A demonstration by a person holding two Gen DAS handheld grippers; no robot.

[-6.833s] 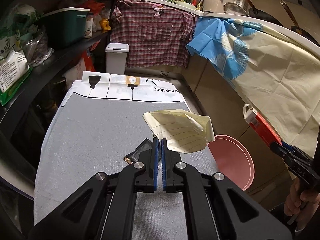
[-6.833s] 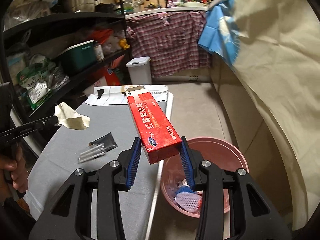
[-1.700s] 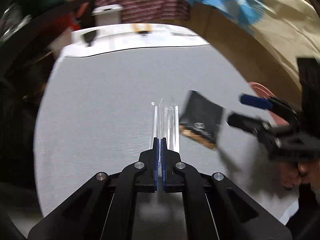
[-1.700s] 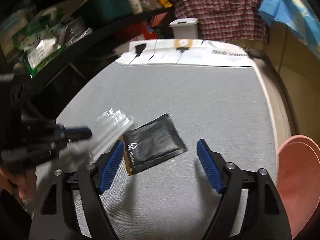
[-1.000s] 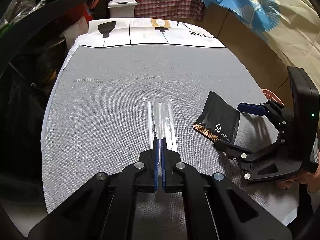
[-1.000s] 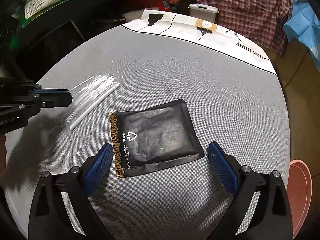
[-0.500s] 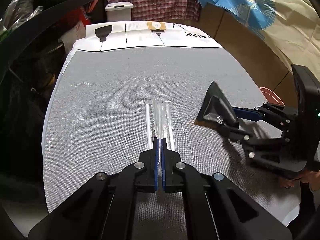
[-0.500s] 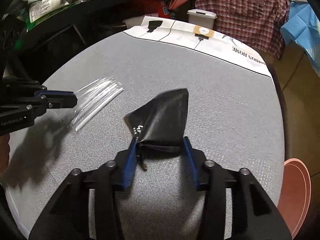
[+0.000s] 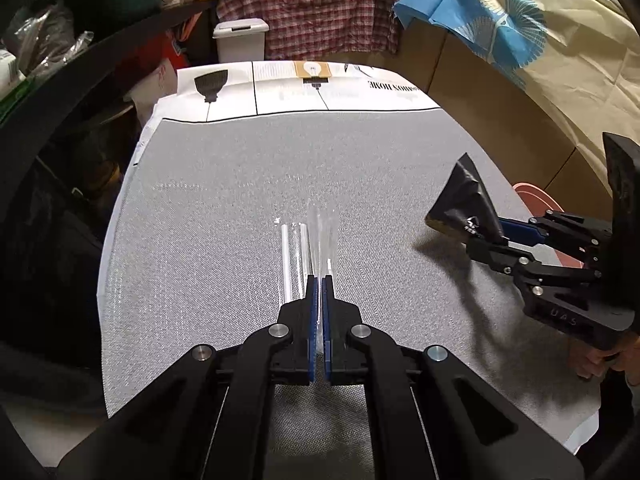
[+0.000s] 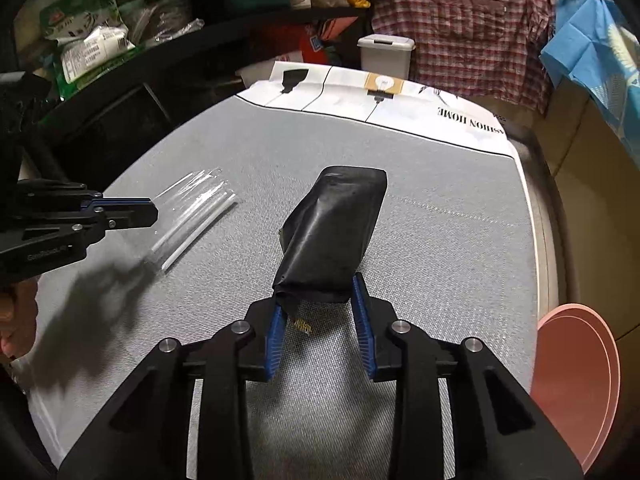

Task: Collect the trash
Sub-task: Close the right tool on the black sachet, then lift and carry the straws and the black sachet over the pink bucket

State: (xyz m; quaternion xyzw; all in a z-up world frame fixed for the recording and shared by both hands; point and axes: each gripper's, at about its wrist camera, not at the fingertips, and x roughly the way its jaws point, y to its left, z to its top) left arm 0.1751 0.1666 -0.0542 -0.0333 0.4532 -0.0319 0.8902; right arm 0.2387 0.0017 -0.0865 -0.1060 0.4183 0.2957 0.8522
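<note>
My left gripper (image 9: pixel 319 280) is shut on the near edge of a clear plastic packet of white straws (image 9: pixel 298 256), which rests on the grey table (image 9: pixel 240 200). The packet also shows in the right wrist view (image 10: pixel 192 212), with the left gripper (image 10: pixel 154 209) at its end. My right gripper (image 10: pixel 318 304) is shut on a black foil pouch (image 10: pixel 334 236) and holds it lifted off the table. The pouch (image 9: pixel 464 204) hangs in the right gripper (image 9: pixel 490 232) at the right of the left wrist view.
A pink trash basin (image 10: pixel 576 384) stands on the floor off the table's right edge, its rim showing in the left wrist view (image 9: pixel 536 196). A white lidded bin (image 9: pixel 240 40) stands beyond the far end. Dark shelves (image 10: pixel 120 40) with bags line the left side.
My right gripper closed on the black pouch and lifted it off the table, now higher and more upright. My left gripper stays shut on the straw packet, whose far end has tilted up slightly.
</note>
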